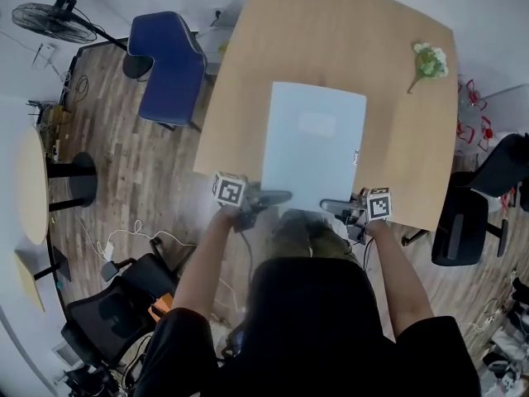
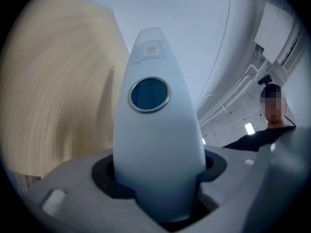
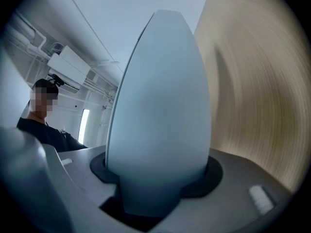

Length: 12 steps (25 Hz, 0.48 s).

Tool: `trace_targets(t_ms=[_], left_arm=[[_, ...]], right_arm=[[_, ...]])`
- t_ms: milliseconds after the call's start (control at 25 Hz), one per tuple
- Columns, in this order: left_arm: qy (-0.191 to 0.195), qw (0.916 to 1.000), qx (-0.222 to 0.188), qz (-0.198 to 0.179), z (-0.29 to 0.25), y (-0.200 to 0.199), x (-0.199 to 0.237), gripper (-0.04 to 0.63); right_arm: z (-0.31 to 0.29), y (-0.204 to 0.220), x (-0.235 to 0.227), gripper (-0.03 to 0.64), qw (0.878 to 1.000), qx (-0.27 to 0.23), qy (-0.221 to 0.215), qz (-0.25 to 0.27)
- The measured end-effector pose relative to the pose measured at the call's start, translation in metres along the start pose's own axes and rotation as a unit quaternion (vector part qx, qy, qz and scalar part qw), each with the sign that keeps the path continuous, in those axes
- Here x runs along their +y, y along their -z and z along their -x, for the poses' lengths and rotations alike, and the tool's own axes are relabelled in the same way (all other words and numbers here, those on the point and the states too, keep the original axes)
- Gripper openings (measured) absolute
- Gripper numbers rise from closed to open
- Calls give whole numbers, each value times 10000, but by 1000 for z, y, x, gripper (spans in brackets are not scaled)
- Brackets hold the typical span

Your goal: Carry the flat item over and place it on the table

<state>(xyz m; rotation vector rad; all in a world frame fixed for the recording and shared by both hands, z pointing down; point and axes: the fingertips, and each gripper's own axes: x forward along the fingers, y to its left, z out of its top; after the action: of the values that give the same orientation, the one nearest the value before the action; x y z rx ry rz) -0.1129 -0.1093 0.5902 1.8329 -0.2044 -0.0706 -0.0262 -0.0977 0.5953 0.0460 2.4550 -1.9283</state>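
The flat item is a pale blue-grey slab lying over the near part of the wooden table. Its near edge reaches past the table's front edge. My left gripper is shut on its near left edge and my right gripper on its near right edge. In the left gripper view the slab rises out of the jaws and carries a round dark blue mark. It fills the jaws in the right gripper view too. The blurred tabletop lies beside it. Whether the slab touches the table I cannot tell.
A sprig of flowers lies at the table's far right. A blue chair stands at its left, a black office chair at its right. Further left are a fan, a round side table and floor cables. A person stands behind.
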Motion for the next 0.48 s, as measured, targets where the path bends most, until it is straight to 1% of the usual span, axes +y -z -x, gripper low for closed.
trace_targets(t_ms=[200, 400, 480], left_arm=[[37, 9994, 198, 270, -6, -17, 32, 329], [50, 9984, 362, 439, 2, -47, 61, 330], [5, 9981, 410, 459, 9, -60, 74, 330]], right_arm=[[1, -15, -29, 298, 9991, -250, 118, -324], [-15, -42, -57, 298, 9979, -405, 185, -474], [-24, -54, -66, 298, 9981, -425, 173, -415]])
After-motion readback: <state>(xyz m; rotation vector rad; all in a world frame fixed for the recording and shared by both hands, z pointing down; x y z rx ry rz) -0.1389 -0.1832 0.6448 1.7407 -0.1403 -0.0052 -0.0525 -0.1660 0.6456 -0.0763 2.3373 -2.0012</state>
